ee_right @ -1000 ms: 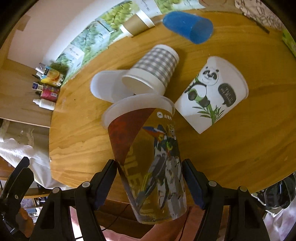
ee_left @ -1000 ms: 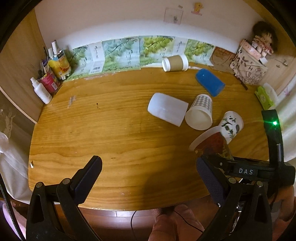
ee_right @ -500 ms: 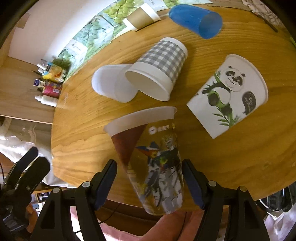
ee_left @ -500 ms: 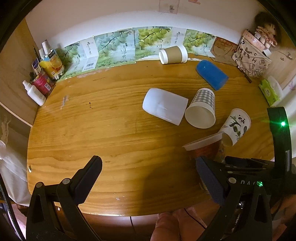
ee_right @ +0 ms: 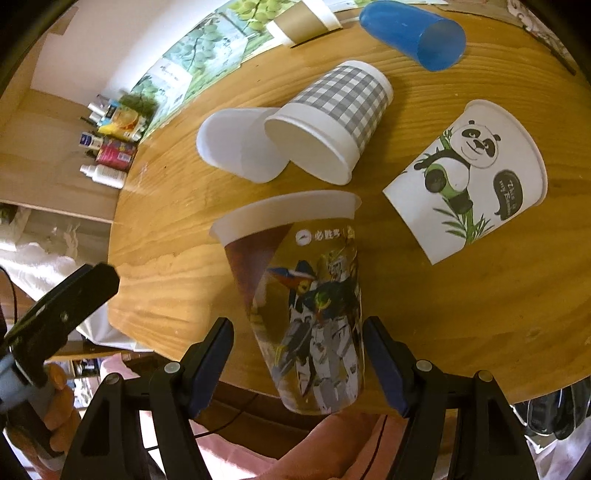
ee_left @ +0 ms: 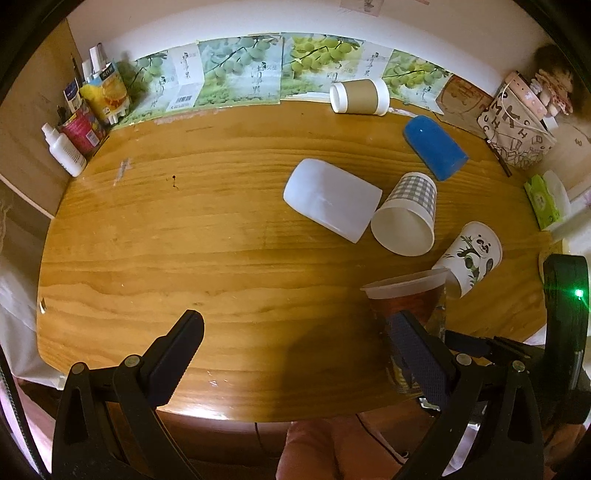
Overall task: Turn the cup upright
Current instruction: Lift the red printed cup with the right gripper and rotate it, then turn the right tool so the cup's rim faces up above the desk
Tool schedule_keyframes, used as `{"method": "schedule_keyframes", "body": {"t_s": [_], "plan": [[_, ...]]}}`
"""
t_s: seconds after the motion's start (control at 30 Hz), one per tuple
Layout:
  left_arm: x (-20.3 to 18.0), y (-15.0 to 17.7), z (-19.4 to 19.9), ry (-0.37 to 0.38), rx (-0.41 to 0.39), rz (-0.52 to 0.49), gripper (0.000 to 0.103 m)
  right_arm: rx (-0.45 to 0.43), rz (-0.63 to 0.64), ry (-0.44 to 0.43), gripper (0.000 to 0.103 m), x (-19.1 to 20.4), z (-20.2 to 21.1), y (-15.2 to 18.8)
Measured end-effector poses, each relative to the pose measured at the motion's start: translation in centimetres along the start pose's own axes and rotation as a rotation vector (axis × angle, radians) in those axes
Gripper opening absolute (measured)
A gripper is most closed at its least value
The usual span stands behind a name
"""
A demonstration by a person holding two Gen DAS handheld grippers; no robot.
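Note:
A clear plastic cup with a robot print (ee_right: 310, 306) stands nearly upright at the table's near edge, rim up. It also shows in the left wrist view (ee_left: 408, 302). My right gripper (ee_right: 297, 365) sits around its lower half with the jaws open and gaps on both sides. My left gripper (ee_left: 295, 350) is open and empty above the table's near edge, left of the cup.
Several cups lie on their sides on the wooden table (ee_left: 184, 240): a panda cup (ee_right: 469, 188), a checked cup (ee_right: 332, 118), a white cup (ee_right: 236, 144), a blue cup (ee_right: 413, 33) and a brown cup (ee_left: 360, 96). Bottles (ee_left: 77, 122) stand at the far left.
The robot-print cup has tipped from leaning to nearly upright. The right jaws have come off its sides. The left gripper has drifted back slightly.

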State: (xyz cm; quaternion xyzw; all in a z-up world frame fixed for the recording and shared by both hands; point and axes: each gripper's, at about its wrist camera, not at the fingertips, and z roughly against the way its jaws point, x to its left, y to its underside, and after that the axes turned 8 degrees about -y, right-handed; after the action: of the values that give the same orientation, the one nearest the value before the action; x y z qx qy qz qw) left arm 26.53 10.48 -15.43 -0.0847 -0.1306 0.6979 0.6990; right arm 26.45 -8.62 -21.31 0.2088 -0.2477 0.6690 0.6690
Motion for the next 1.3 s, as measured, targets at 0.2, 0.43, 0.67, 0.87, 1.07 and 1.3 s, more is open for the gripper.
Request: {"method": "schedule_keyframes", "body": {"t_s": [0.2, 0.43, 0.67, 0.87, 1.07, 1.3], "plan": [[-1.4, 0.0, -0.1, 0.018, 0.031, 0.012, 0.101, 0.018, 0.039, -0.007, 0.073, 0.0, 1.3, 0.7], [-3.7, 0.3, -0.6, 0.014, 0.056, 0.031, 0.101, 0.064, 0.085, 0.015, 0.073, -0.5, 2.5, 1.7], [-6.1, 0.6, -1.6, 0.036, 0.095, 0.057, 0.101, 0.121, 0.162, 0.056, 0.073, -1.3, 3.6, 3.1], [-7.6, 0.5, -3.0, 0.056, 0.126, 0.09, 0.101, 0.146, 0.19, 0.084, 0.073, -2.9, 5.3, 3.5], [-8.8, 0.3, -4.3, 0.072, 0.152, 0.128, 0.101, 0.168, 0.204, 0.111, 0.073, -4.7, 6.8, 4.1], [-9.7, -0.1, -5.8, 0.073, 0.177, 0.182, 0.101, 0.23, 0.225, 0.141, 0.073, -6.5, 6.8, 5.2]]}}
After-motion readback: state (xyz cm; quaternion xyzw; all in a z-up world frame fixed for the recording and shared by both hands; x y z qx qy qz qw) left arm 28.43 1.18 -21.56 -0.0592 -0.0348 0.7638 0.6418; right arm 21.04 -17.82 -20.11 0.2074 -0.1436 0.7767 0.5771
